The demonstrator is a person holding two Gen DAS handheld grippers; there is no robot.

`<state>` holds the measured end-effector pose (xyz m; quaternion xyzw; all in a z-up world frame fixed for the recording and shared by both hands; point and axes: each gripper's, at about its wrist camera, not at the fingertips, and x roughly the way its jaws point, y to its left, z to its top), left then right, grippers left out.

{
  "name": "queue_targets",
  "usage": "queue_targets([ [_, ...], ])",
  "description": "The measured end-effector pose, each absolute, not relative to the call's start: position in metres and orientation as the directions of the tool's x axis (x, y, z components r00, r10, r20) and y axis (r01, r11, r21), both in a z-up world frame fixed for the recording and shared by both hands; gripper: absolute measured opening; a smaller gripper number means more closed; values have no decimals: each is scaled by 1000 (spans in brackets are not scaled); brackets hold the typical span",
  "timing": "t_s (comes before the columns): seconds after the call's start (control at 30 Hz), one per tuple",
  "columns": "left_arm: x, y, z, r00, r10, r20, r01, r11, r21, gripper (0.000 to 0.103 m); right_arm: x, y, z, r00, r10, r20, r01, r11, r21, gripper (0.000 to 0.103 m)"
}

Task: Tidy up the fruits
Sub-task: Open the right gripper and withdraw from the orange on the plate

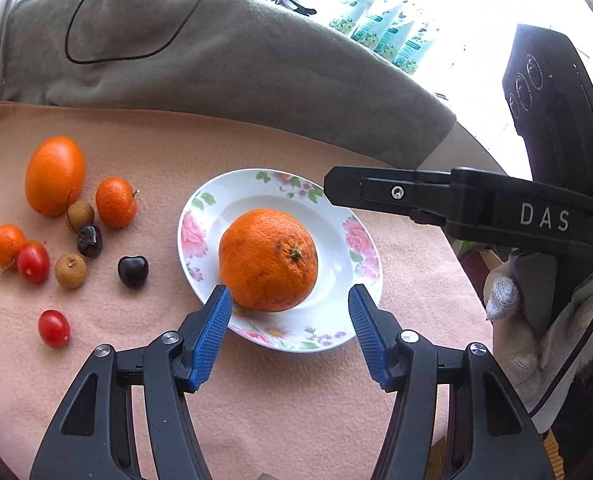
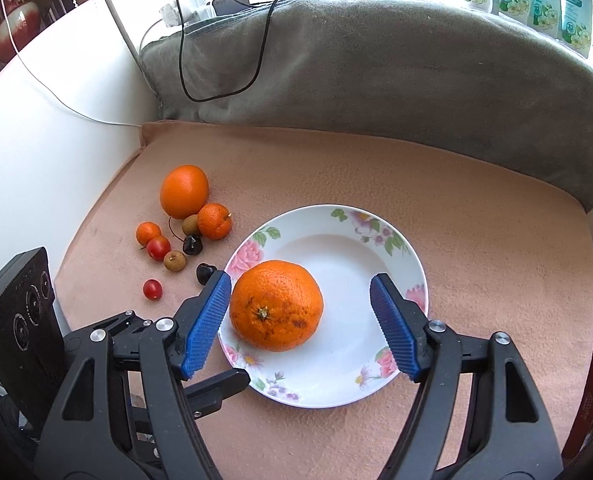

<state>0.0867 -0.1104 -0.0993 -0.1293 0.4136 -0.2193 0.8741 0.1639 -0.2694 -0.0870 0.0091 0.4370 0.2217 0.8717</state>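
Orange (image 2: 276, 305) sits on the plate (image 2: 376, 380), freed between the spread pads of my right hand-held gripper (image 2: 300, 324). My left hand-held gripper (image 1: 290, 326) hangs empty and released nearby, ready for the fruits (image 1: 70, 236) waiting on the surface.

White letters "DAS" on the black arm of the right gripper (image 1: 448, 200). Number "72" on the teal pouches (image 2: 544, 4) by the window; remaining print unreadable.
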Motion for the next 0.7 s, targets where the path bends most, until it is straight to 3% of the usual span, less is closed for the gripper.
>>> queue_targets([
  [0.4, 80, -60, -98, 608, -459, -648, 215, 881, -422, 62, 156, -282, -88, 584, 376, -719, -332, 919, 211, 75],
  [0.7, 83, 2, -95, 655, -354, -668, 107, 918, -382, 66, 152, -272, -82, 595, 417, -687, -371, 901, 226, 76],
])
